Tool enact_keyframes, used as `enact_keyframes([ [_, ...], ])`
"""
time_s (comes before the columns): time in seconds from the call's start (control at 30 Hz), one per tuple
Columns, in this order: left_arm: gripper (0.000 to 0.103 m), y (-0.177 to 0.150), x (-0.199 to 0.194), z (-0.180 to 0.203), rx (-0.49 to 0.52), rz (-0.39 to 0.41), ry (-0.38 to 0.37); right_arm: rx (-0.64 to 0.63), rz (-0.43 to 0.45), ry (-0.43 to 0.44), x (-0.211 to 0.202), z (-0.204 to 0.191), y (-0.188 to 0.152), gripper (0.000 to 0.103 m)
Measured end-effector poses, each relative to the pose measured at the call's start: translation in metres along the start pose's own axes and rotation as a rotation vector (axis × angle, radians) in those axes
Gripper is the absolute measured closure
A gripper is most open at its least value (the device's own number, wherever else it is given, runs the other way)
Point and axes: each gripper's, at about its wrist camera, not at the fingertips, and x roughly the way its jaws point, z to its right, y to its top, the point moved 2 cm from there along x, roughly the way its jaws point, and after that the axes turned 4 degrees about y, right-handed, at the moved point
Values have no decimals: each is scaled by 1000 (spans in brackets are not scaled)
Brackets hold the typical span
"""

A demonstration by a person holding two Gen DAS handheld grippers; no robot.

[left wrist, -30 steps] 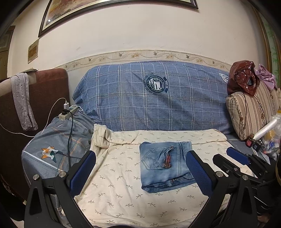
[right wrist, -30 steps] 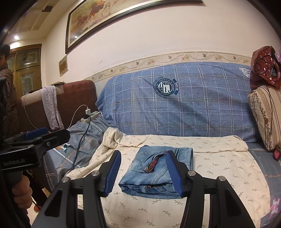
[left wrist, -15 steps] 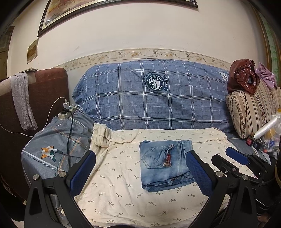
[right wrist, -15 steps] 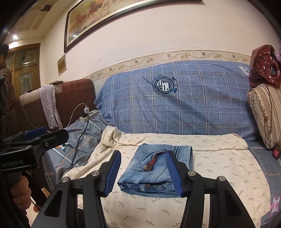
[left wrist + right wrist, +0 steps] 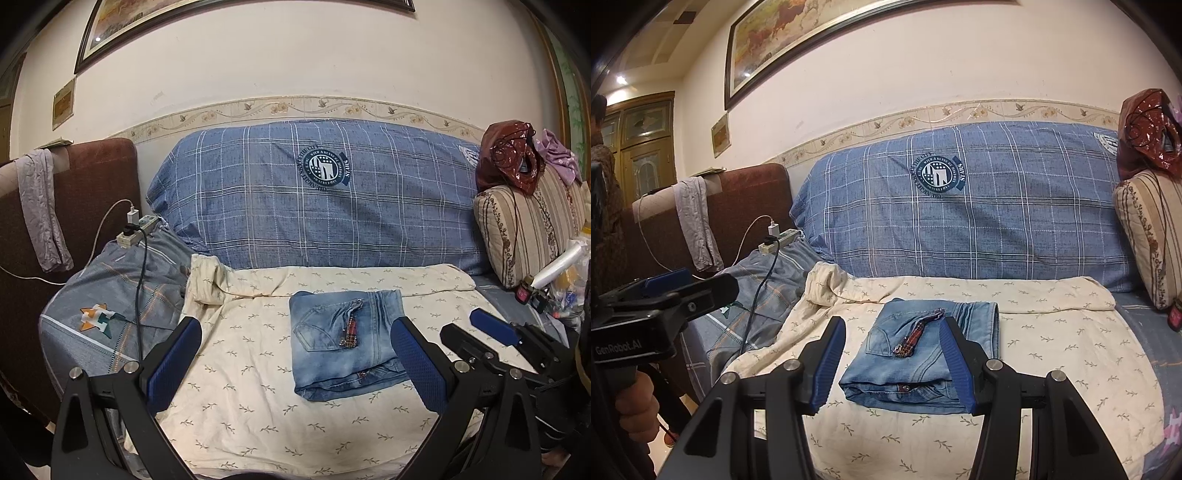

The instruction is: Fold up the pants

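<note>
Folded pants (image 5: 345,345) rest as a compact square mid-sofa on the cream sheet (image 5: 240,369), so the left tool (image 5: 291,363) and right tool (image 5: 892,363) hover spread, pinching nothing.

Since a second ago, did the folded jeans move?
No. The folded jeans lie in the same spot on the cream sheet, just below the blue plaid pillow, as before.

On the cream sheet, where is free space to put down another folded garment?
Free: the cream sheet left of the folded jeans, up to the grey quilt; also right of the jeans in the right wrist view, and the front strip. Crowded: the far right corner by the striped cushion, with small clutter.
</note>
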Motion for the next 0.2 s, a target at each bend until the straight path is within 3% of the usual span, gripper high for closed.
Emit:
enact_keyframes([
  [0.1,1,0,1,0,-8,22,-41,3,-6,1,4,1,-1,46],
  [0.2,0,1,12,-1,-2,13,-36,10,-11,3,9,4,-1,46],
])
